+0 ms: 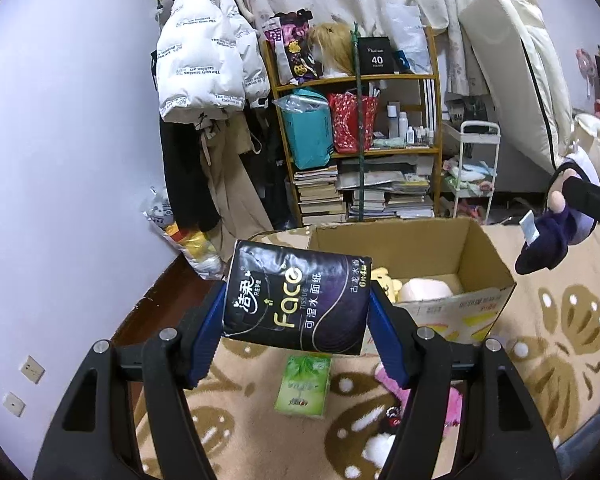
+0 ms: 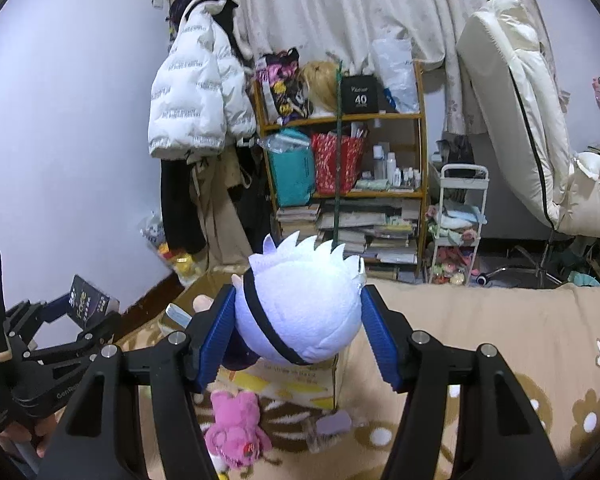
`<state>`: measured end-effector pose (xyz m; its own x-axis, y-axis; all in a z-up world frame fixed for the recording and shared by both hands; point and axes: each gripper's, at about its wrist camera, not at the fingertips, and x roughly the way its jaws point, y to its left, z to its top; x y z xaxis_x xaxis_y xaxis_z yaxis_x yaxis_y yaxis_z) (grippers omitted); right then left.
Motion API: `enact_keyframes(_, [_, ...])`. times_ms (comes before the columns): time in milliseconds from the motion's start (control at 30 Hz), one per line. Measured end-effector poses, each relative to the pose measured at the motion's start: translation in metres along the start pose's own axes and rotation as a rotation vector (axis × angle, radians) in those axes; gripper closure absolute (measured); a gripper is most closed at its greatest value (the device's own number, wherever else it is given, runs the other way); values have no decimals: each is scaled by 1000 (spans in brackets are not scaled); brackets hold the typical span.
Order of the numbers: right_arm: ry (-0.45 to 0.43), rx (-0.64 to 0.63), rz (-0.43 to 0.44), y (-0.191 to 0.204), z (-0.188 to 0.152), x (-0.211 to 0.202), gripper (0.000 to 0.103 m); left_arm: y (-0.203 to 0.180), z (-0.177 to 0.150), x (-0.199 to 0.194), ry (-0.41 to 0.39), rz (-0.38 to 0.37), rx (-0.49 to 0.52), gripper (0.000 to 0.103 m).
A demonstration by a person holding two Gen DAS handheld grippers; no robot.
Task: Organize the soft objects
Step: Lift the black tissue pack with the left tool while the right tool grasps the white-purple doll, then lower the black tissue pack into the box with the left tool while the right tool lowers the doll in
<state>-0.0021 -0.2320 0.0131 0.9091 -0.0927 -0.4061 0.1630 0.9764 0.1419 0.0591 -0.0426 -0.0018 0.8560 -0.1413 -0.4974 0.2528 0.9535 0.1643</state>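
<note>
Above box (image 1: 440, 248), fingers (image 1: 388, 340) clamping tissue pack (image 1: 296, 300)

Green pack (image 1: 303, 385) lies before the box (image 1: 480, 304).

Black tissue pack (image 1: 296, 300), white-haired plush (image 2: 300, 312), beige flower-pattern rug (image 1: 560, 340).

left gripper (image 1: 296, 316): black frame, blue ribbed pads, round silver screws | right gripper (image 2: 298, 328): same black frame, blue pads, silver screws | hand (image 2: 40, 436): bare skin on left gripper handle, white lettering on the black body
</note>
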Motion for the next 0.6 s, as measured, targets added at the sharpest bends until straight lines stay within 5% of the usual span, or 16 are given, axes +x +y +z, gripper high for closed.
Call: enact_keyframes(600, [-43, 63, 16, -13, 8, 17, 37, -4, 43, 11, -42, -103, -43, 36])
